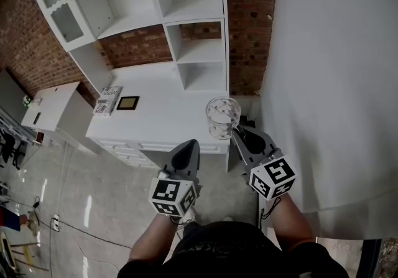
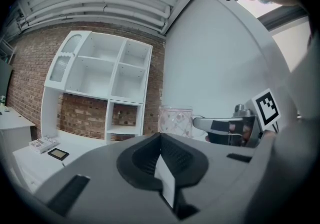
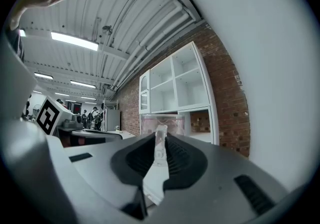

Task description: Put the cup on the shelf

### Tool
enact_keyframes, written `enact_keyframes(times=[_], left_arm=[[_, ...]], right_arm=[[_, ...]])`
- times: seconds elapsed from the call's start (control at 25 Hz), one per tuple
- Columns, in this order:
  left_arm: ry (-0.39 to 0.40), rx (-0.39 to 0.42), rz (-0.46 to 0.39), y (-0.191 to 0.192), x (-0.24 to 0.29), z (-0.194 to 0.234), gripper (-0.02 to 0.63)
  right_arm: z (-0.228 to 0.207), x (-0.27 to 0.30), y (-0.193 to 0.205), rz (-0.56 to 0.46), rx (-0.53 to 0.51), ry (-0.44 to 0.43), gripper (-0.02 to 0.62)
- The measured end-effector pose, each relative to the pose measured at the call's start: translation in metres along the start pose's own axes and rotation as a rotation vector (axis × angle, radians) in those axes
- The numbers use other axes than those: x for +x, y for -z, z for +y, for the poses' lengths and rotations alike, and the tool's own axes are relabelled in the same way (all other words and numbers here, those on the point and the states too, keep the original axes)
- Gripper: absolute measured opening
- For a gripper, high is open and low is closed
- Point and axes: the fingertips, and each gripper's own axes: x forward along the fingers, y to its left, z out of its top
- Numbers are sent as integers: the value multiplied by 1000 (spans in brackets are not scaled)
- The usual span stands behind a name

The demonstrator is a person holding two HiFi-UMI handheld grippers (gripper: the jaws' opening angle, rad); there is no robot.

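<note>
A clear glass cup [image 1: 222, 117] hangs in the air over the right front corner of the white desk [image 1: 163, 122]. My right gripper [image 1: 239, 131] is shut on the cup's handle [image 3: 160, 140], and the cup body [image 3: 163, 123] shows just beyond the jaws. The white shelf unit [image 1: 186, 15] stands on the desk against the brick wall, its open compartments empty [image 3: 176, 83]. My left gripper [image 1: 189, 147] is shut with nothing in it, left of the cup and lower. From the left gripper [image 2: 160, 137] view, the cup [image 2: 175, 120] and right gripper [image 2: 234, 127] sit ahead to the right.
A stack of booklets [image 1: 107, 100] and a small dark frame [image 1: 128, 102] lie at the desk's left end. A low white cabinet [image 1: 51, 109] stands further left. A pale wall [image 1: 336, 84] runs close along the right. People stand far off [image 3: 92, 116].
</note>
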Motion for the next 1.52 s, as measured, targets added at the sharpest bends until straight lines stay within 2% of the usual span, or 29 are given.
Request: enact_keyframes(times=[0.4, 0.76, 1.2, 1.52], left_arm=[[-11, 13, -9, -5, 8, -3, 5], [-13, 6, -18, -5, 17, 14, 5], [36, 1, -30, -16, 31, 55, 5], [75, -3, -27, -25, 47, 103, 5]], right_arm=[[-8, 5, -2, -4, 6, -16, 35], [-12, 26, -2, -3, 0, -13, 35], [-9, 64, -7, -2, 3, 43, 35], [-5, 112, -14, -2, 11, 89, 35]])
